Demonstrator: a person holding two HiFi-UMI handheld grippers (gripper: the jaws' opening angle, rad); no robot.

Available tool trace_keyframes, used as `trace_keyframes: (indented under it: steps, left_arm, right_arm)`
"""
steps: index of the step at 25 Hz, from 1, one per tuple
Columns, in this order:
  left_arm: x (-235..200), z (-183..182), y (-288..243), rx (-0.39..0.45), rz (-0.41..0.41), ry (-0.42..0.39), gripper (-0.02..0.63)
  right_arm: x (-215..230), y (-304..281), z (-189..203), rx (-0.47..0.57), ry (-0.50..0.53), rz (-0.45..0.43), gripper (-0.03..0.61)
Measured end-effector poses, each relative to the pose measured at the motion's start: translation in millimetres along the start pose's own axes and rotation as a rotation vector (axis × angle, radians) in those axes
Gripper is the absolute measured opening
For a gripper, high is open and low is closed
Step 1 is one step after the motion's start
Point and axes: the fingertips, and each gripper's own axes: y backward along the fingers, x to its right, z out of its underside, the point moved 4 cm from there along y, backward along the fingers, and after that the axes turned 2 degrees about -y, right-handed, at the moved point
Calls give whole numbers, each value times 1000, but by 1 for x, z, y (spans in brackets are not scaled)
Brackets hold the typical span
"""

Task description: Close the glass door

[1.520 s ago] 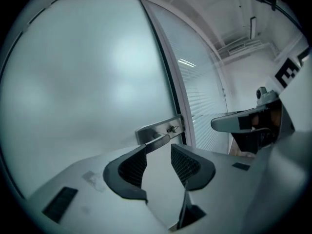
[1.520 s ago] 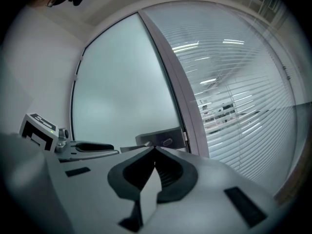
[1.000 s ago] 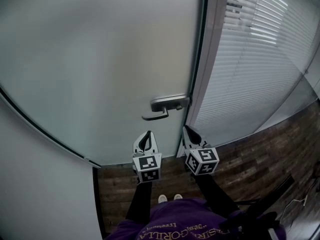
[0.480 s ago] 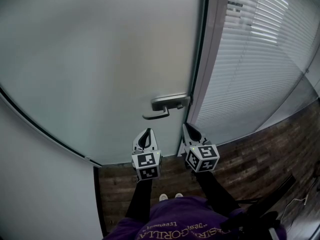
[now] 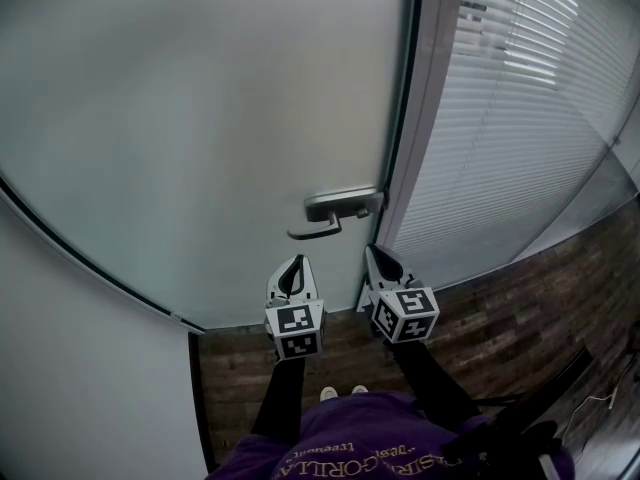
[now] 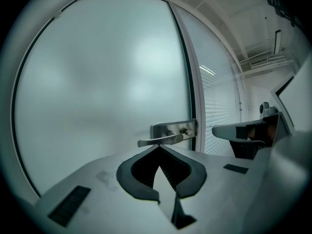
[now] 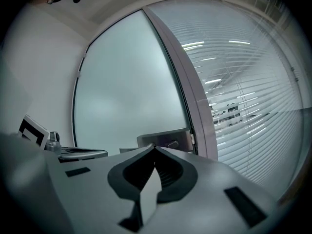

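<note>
– Dark wood-plank floor [image 5: 520, 308], a white wall [image 5: 60, 368] on one side, slatted blinds [image 5: 520, 98] behind a glass partition on the other. Where does the frosted glass door [image 5: 200, 118] stand?

– Its free edge lies right along the grey metal frame [image 5: 425, 118], with only a dark line between them. Whether the latch has caught I cannot tell.

– And the tools?

– The left gripper [image 5: 293, 266] and the right gripper [image 5: 373, 256] both have their jaws pressed together with nothing in them. They hang side by side just below the lever handle [image 5: 330, 218], apart from it, tips toward the door.

– What could go wrong from here?

– I'd judge the main risk is a door that looks closed but isn't latched, so it swings back. A push with hard, closed tips on smooth glass might skid. The right gripper sits near the seam and could get nipped between edge and frame. Knocking the lever down would draw the latch back.

– And the surface itself?

– Matte, milky, even glass with no marks that I can see, and a brushed metal handle plate. Strip lights show through the blinds.
</note>
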Motion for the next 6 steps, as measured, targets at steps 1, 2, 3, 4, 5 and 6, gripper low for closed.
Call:
trace_keyframes:
  steps: [1, 2, 3, 4, 5, 6]
  left_arm:
    - [-1, 0, -1, -2, -2, 1, 1]
    - [-1, 0, -1, -6, 1, 13, 0]
    - [-1, 0, -1, -9, 6, 27, 2]
    - [-1, 0, -2, -12, 9, 40, 1]
    - [0, 1, -2, -15, 12, 53, 2]
    - [0, 1, -2, -18, 15, 66, 2]
  right_arm:
    - [1, -1, 0, 1, -1, -1, -3]
    - [1, -1, -1, 3, -2, -1, -3]
    - [2, -2, -1, 5, -4, -1, -3]
    - [2, -2, -1, 8, -6, 0, -3]
    - [2, -2, -2, 10, -8, 1, -3]
    - [3, -2, -2, 13, -10, 2, -3]
